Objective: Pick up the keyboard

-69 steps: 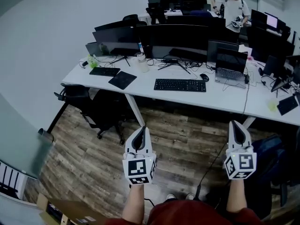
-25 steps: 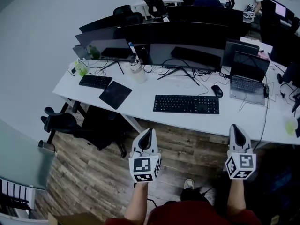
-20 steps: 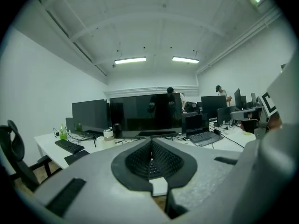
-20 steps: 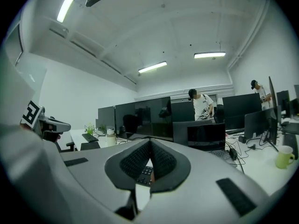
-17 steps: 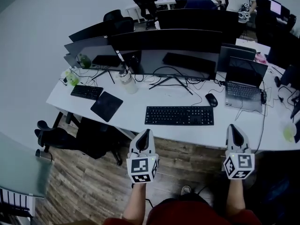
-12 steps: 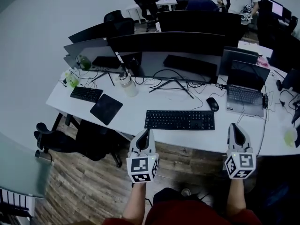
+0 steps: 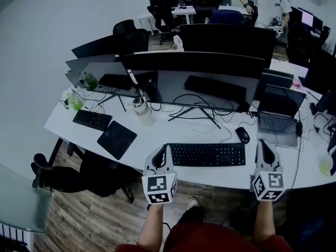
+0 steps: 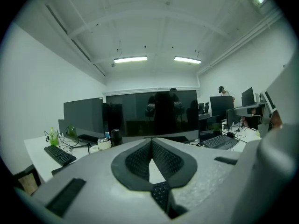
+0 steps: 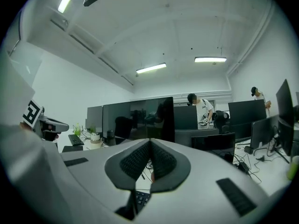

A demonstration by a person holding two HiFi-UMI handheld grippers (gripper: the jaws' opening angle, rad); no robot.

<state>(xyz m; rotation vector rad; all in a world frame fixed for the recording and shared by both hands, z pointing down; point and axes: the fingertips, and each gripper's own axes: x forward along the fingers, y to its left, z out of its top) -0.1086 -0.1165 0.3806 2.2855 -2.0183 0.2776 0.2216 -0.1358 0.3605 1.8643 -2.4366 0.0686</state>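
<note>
Keyboard: flat black rectangular keyboard [image 7: 207, 155] lay near the front edge of the long white counter [image 7: 173, 133].
Left tool: grey left tool [image 7: 161, 151] pointed forward at the keyboard's left end, tips pressed together, empty.
Right tool: grey right tool [image 7: 262, 146] was held level beside the keyboard's right end, tips pressed together, empty.
Forearms: parallel, reaching towards the keyboard.

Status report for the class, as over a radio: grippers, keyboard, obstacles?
Left gripper, right gripper: both shut, empty. Keyboard flat on desk between them, untouched. Nothing in the way.
</note>
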